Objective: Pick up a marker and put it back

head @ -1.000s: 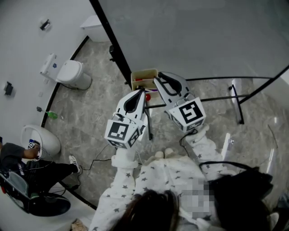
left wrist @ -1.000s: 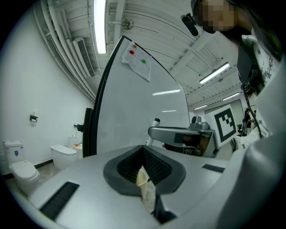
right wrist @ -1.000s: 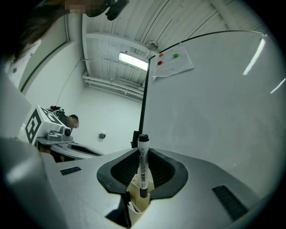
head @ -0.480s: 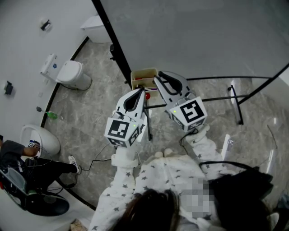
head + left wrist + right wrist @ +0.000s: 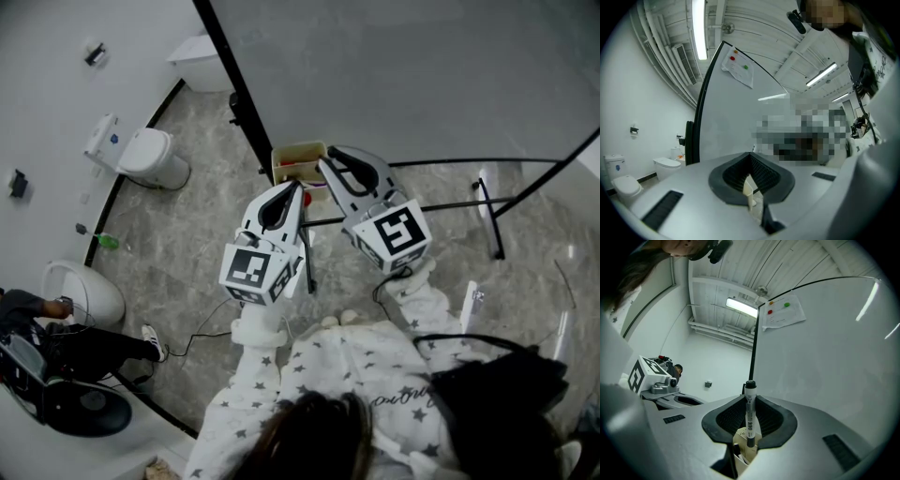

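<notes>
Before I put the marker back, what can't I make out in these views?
- Marker box: in the head view it is too small and partly covered by the right gripper, so the markers in it cannot be counted.
- Marker: in the right gripper view the print on its barrel is too small to read.
- Whiteboard: in the left gripper view a mosaic patch covers its middle.
- Paper sheet: in the right gripper view its writing is too small.

The marker (image 5: 750, 414) is glossy white plastic (black cap); pads (image 5: 772, 420) ribbed, matt black; whiteboard (image 5: 825, 357) at right smooth, faintly glossy; floor (image 5: 187, 244) polished, marbled.
</notes>
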`<state>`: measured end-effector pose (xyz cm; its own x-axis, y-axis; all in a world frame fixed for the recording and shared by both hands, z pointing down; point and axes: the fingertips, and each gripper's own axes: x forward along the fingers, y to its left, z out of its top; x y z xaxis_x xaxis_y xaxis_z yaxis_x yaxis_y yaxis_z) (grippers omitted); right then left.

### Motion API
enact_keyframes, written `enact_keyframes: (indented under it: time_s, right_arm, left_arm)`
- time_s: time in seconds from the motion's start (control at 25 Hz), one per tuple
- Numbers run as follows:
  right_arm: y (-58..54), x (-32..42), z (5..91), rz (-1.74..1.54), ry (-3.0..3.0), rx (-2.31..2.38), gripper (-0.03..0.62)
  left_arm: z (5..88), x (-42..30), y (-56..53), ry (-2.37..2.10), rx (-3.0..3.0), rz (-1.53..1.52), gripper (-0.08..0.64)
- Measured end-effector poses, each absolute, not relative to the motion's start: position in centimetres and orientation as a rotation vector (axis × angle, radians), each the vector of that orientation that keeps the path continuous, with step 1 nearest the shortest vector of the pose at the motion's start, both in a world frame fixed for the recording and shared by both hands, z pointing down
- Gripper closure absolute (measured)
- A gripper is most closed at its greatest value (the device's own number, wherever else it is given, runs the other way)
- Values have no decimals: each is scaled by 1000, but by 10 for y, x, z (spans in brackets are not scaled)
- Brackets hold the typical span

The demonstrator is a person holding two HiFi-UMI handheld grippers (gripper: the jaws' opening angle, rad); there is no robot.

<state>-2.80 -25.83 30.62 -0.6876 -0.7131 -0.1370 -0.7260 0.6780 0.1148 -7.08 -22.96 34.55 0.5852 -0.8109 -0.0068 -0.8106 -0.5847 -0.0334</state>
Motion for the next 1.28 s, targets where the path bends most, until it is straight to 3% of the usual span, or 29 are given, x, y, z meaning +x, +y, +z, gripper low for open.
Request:
enact_keyframes:
  time_s: [1.28]
  right_arm:
    - [-281,-41,365,154,2841,-1188,519]
  left_arm:
    - [338,-80,-217,1464,-2749,4,568]
